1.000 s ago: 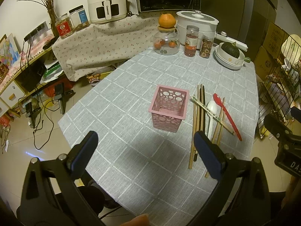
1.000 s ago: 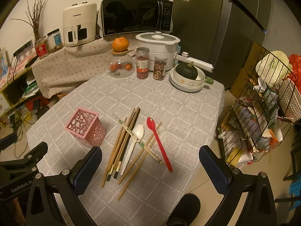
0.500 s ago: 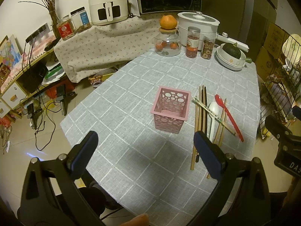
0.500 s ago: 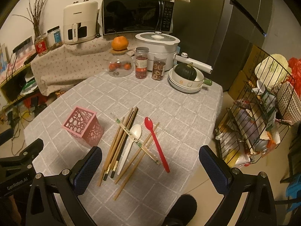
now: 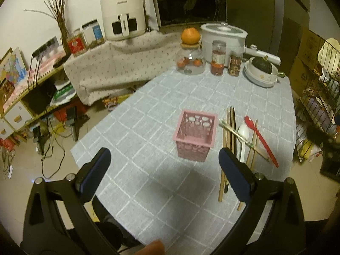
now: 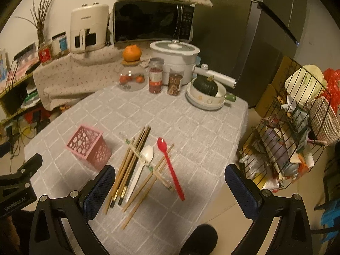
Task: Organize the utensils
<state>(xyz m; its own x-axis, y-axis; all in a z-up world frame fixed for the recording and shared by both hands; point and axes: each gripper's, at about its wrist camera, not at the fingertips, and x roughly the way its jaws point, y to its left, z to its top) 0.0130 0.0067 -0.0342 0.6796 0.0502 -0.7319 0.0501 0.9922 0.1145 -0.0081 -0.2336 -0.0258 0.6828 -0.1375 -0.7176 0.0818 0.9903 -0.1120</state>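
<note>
Hovering over the near edge of the table, both tools are standing with their jaws spread wide and gripping nothing. Ahead of the right gripper, just beyond its fingertips and mostly toward its left finger, the loose utensils are lying in a crossed heap on the checked cloth: a bundle of wooden chopsticks, a white spoon lying among them, a wrapped pair of chopsticks crossing over the top, and a red spoon lying at the heap's right edge. Farther left of that tool, and straight ahead of the left gripper, the pink holder is standing upright and, as far as its open top is showing, is holding nothing yet, so the sorting is judged to be only beginning. The chopsticks are likely light, stiff and thin, and they are probably going to roll or scissor apart under a pinch, so gripping several across their middles, square to their length, is looking safest. The red spoon is probably smooth plastic and slippery; its handle near mid-length is offering the cleanest hold, being free of the pile. The holder is looking light and perforated, so it may be tipping easily when something is dropped in off-centre.
</note>
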